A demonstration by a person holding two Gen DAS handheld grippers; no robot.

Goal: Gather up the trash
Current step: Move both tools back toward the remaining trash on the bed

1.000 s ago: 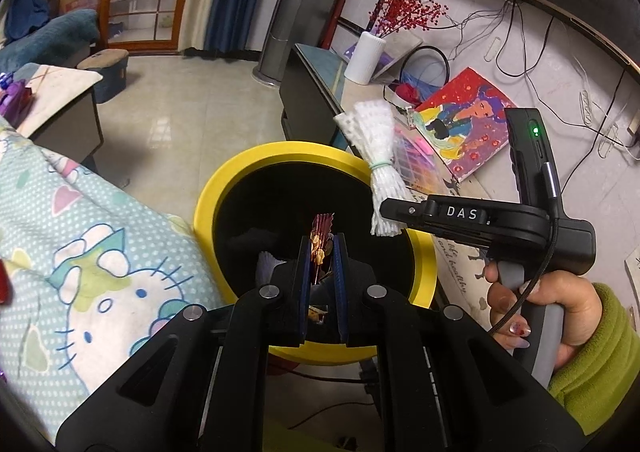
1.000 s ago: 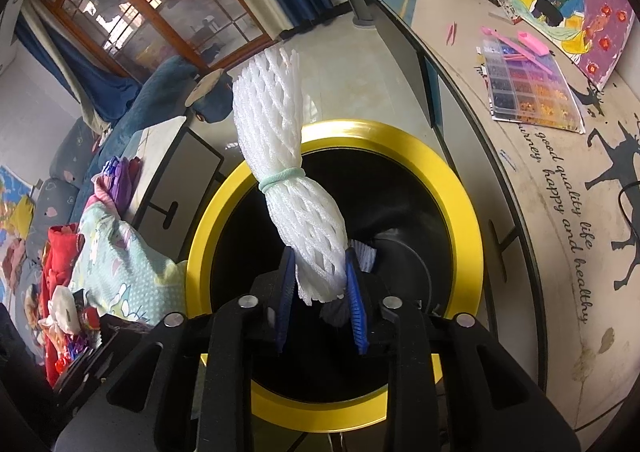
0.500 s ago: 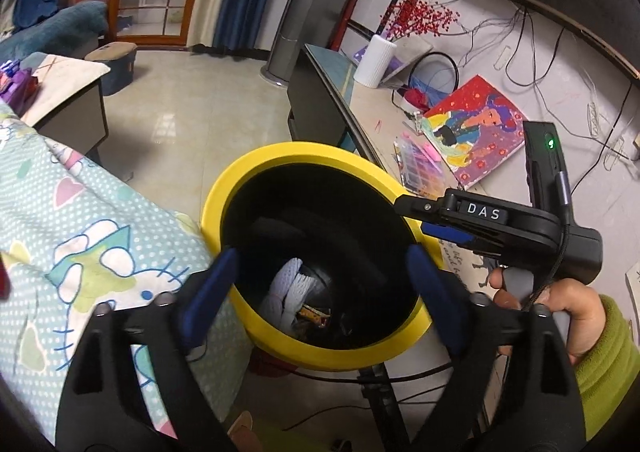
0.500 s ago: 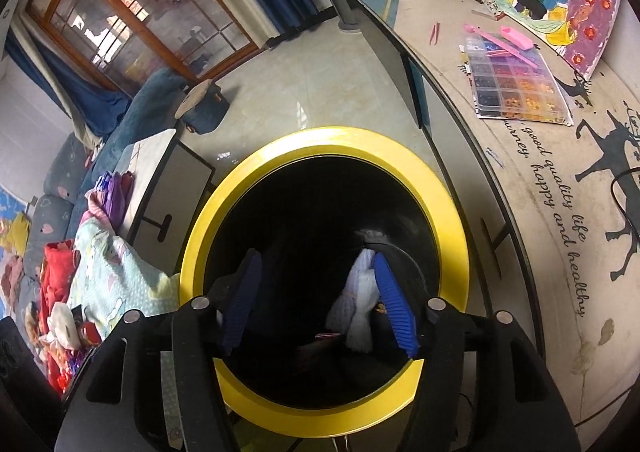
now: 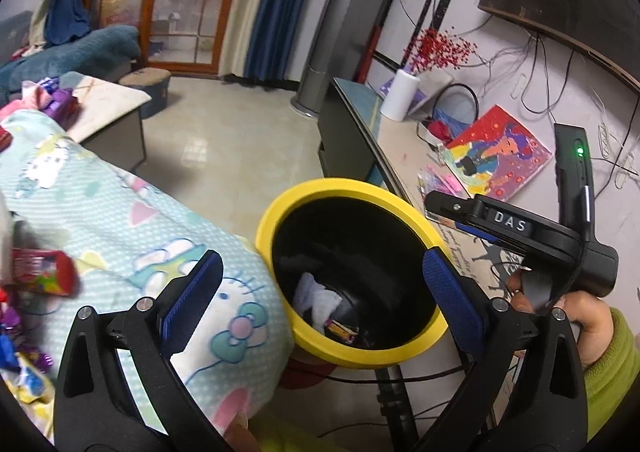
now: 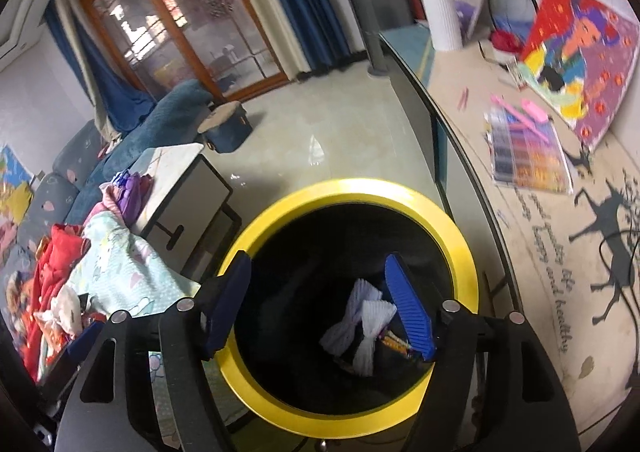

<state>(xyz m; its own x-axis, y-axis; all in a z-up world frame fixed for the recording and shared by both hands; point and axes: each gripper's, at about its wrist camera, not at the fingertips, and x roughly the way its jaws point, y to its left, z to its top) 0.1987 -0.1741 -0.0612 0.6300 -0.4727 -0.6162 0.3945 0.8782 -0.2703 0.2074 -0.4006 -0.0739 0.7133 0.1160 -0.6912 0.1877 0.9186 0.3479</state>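
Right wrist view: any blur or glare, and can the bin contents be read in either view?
Right wrist: slightly soft, floor glare, white foam net readable in the yellow-rimmed bin. Left wrist: sharper centrally, left-edge wrappers smeared, bin interior dark; fisheye bending throughout.

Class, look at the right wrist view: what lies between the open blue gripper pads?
The right gripper frames the yellow-rimmed black bin; white foam netting and a colourful wrapper lie inside, between its pads.
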